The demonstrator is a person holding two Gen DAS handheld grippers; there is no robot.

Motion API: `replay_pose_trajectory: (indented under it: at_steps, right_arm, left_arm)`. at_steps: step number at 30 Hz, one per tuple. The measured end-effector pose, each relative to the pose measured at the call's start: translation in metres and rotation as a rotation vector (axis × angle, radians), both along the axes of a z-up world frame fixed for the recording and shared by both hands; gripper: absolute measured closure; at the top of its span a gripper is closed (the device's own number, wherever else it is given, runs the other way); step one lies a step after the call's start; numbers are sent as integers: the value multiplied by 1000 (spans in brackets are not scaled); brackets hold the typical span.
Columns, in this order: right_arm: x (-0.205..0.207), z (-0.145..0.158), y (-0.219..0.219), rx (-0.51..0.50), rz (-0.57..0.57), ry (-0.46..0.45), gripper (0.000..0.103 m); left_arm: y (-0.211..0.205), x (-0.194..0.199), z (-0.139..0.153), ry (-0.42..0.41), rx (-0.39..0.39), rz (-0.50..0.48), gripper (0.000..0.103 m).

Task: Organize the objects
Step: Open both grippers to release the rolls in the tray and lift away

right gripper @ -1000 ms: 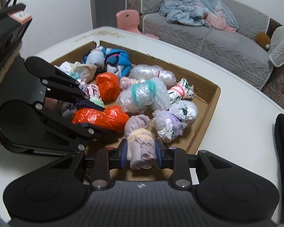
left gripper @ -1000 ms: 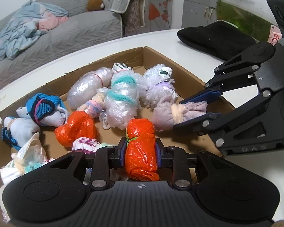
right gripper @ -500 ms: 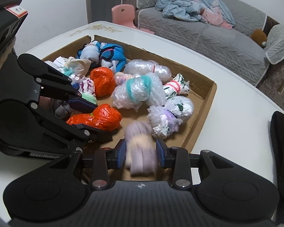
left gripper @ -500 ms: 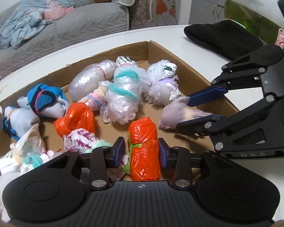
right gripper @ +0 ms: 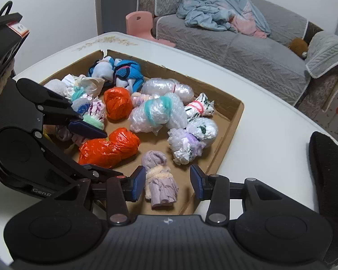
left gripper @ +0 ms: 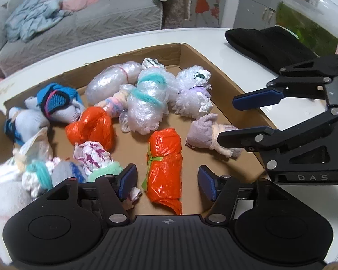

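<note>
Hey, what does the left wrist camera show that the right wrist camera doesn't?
Only the left wrist view shows the green-filled clear container and the grey cabinet. Only the right wrist view shows the pink chair. Both show the cardboard tray, the long orange bundle, the lilac sock roll, the black cloth and the sofa. The left gripper and right gripper are both open, each straddling a released bundle.

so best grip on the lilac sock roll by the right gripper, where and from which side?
Grip the lilac sock roll across its cream-banded waist, the narrowest part. It lies flat in the cardboard tray, long axis pointing away from the right gripper, whose open jaws already flank it. Probably come straight down from above and close from the two long sides.
</note>
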State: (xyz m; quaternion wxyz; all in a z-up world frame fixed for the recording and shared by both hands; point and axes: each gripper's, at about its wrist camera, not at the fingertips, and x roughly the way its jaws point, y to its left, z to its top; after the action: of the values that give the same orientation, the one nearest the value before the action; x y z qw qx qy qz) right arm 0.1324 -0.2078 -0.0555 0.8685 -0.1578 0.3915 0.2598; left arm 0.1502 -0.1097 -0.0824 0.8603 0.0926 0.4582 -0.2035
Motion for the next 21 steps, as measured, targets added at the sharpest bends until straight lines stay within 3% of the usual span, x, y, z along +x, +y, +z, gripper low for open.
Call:
replay_pose_trajectory:
  at_steps: [7,11,16,21]
  right_arm:
    - [-7,6,-1,-2,-15,-9,60]
    - [-10,11,-5,1,-63,-24,44]
    - [-17,17,-11,50,-104,-24,35]
    - [-30,26,-10,76,-147,-50,25]
  left_arm:
    - [2,-10,6,18,3,66,30]
    - [4,-19,14,6,-2,102,28]
    - [6,-33,26,-26,1,141,27]
    - [13,-51,40,-95,41,182,11]
